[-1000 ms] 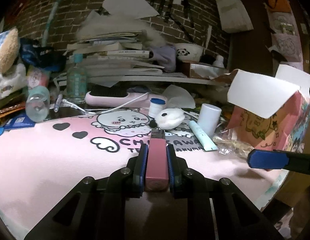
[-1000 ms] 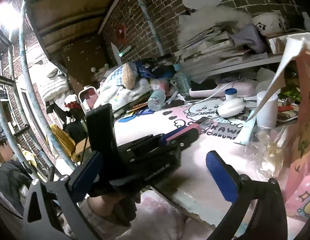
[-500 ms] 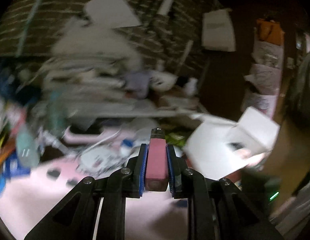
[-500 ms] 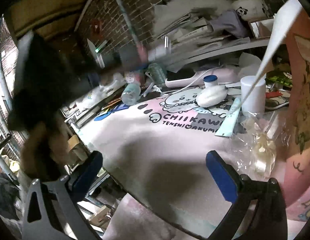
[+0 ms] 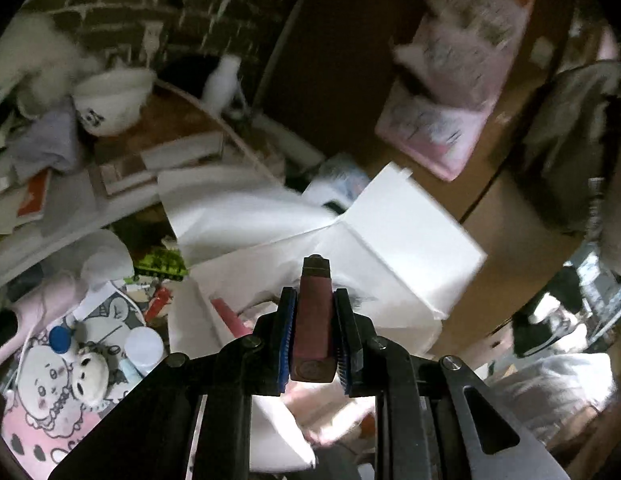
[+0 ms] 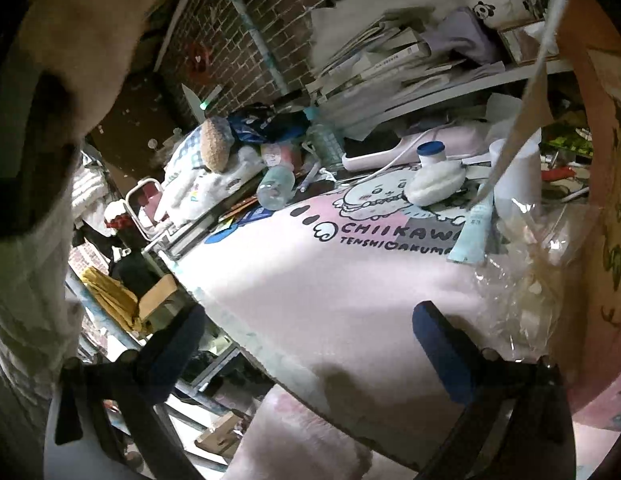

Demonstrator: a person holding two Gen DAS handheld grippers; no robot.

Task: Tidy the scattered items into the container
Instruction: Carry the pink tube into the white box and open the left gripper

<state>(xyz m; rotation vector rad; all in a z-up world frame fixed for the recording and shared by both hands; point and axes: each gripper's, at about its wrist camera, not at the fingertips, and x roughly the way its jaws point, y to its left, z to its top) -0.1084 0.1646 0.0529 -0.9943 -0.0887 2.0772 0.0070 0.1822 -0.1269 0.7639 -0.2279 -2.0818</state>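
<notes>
- Left gripper (image 5: 313, 332): fingers clenched on a pink tube (image 5: 313, 320) with a dark cap, held upright between the pads, cap end forward. It hangs above the white flaps of the paper bag (image 5: 390, 248), which I take to be the container.
- Risk: the flaps at 12 to 2 o'clock lean over the mouth. If let go from here, the tube could strike a flap and slide off outside the bag, at a guess. The view is motion-blurred, so the opening itself is hard to place.
- Right gripper (image 6: 310, 344): fingers spread wide, nothing between them, low at the near edge of the table (image 6: 350, 288). The bag wall sits close at its 3 o'clock; a nudge could tip it.
- Surface: pink cartoon-printed mat. Still loose on it at 1 o'clock: crinkled cellophane (image 6: 526, 280), a pale blue tube (image 6: 470, 236), a white cylinder (image 6: 518, 184), a white plush (image 6: 434, 180), a blue-capped jar (image 6: 429, 151).
- Farther: a toppled clear bottle (image 6: 276, 184) at 11 o'clock, stacked books and papers on a shelf (image 6: 450, 92), then a brick wall (image 6: 238, 32). Dim, crowded room.
</notes>
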